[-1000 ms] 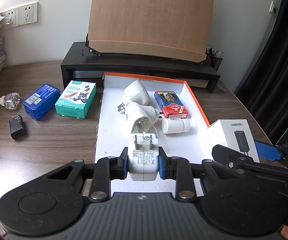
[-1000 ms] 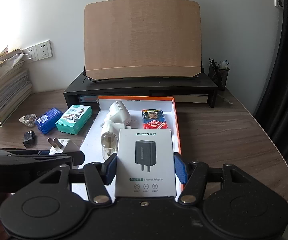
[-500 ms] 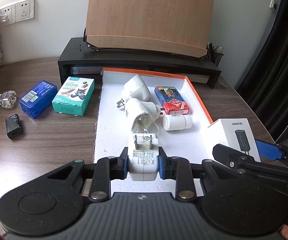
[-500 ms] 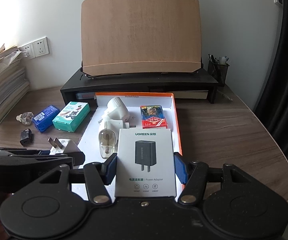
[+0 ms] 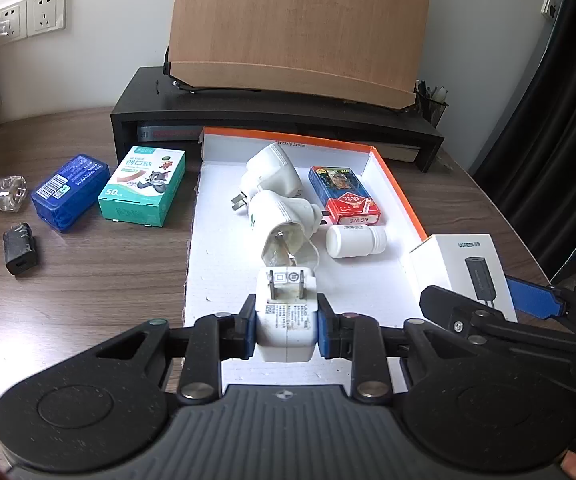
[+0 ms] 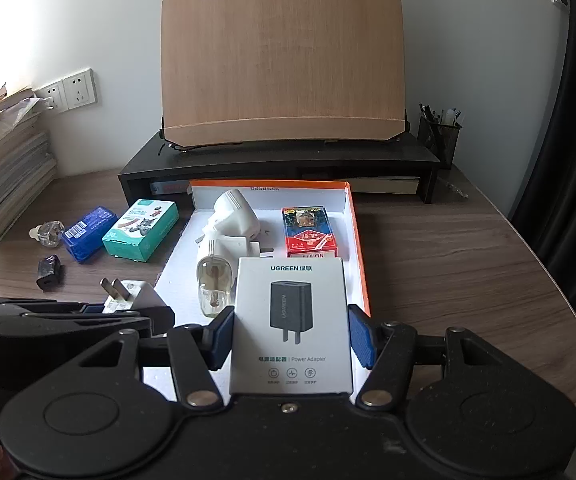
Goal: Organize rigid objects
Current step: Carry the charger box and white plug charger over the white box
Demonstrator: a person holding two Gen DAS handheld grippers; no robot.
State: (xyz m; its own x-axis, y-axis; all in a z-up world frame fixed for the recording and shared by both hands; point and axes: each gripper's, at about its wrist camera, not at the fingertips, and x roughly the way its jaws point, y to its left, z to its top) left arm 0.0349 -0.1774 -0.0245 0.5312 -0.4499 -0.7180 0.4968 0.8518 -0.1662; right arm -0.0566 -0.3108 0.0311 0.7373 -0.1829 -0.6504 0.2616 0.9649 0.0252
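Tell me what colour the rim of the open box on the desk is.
Orange, with a white inside. The box rim shows best in the left wrist view.

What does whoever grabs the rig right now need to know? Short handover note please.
Left gripper: shut on white charger plug, held above the near end of the orange-edged box tray.
Right gripper: shut on UGREEN adapter box, over the tray's near right corner.
Already in the tray: two white plug adapters, playing cards, white pill bottle.
Still out on the desk, left of the tray: teal bandage box, blue case, clear bottle, small black charger.
Left to do: set down both held items, then likely collect those four.
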